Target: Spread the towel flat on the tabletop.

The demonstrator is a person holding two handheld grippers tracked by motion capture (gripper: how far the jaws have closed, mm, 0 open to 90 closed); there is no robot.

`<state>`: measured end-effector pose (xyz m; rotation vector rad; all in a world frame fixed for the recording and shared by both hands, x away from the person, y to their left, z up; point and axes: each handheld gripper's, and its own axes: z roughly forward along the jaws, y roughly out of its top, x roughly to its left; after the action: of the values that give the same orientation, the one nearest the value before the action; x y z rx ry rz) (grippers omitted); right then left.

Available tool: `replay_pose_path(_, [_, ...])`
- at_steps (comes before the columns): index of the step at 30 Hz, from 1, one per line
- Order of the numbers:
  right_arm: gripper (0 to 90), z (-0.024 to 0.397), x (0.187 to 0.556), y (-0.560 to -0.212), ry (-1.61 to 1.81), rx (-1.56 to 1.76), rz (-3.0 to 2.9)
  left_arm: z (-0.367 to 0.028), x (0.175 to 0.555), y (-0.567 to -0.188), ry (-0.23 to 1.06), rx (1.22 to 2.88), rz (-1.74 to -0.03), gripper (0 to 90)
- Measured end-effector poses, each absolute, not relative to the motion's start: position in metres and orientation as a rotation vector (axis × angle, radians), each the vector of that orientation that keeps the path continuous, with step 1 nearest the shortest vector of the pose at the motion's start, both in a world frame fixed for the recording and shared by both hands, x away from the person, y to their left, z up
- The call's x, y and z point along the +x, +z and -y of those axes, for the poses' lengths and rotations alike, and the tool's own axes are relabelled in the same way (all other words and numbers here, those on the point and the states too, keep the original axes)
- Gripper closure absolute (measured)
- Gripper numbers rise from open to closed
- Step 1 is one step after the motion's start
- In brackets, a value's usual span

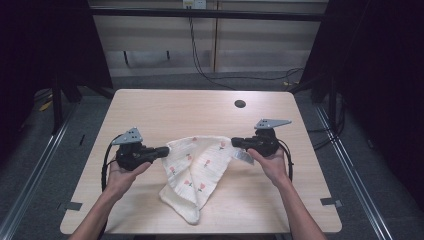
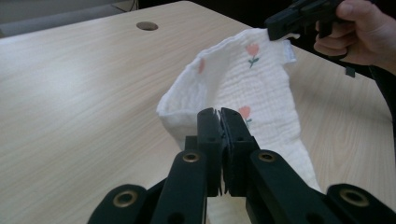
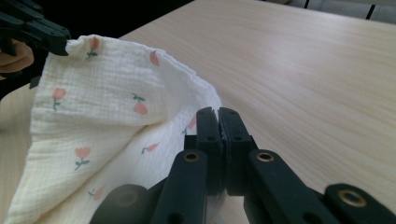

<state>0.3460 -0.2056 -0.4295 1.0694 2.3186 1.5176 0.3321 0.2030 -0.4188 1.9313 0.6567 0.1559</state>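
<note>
A cream cloth [image 1: 197, 170] printed with small pink tulips hangs between my two grippers over the wooden table [image 1: 175, 107]. My left gripper [image 1: 166, 150] is shut on the cloth's left corner. My right gripper [image 1: 234, 142] is shut on its right corner. The cloth's lower end droops to the table near the front edge. In the left gripper view the shut jaws pinch the cloth [image 2: 247, 88], and the other gripper [image 2: 280, 25] holds the far corner. The right gripper view has the cloth [image 3: 107, 121] sagging left of the closed jaws toward the other gripper [image 3: 46, 35].
A round cable hole [image 1: 240, 104] sits at the table's back right. Black cables [image 1: 200, 60] run along the floor behind the table. Dark curtains stand at both sides. Metal rails [image 1: 30, 170] flank the table on the floor.
</note>
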Motion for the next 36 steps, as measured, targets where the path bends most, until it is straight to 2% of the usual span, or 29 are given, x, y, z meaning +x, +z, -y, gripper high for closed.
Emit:
replay_pose_path(16, [88.0, 0.227, 0.326, -0.377, 1.622, 0.957, -2.238, -0.203, 0.323, -0.401, 0.183, 1.890, -0.596, 87.8])
replay_pose_path(36, [88.0, 0.235, 0.303, -0.338, 1.706, 0.836, -2.177, -0.221, 0.310, -0.368, 0.275, 1.808, -0.543, 87.9])
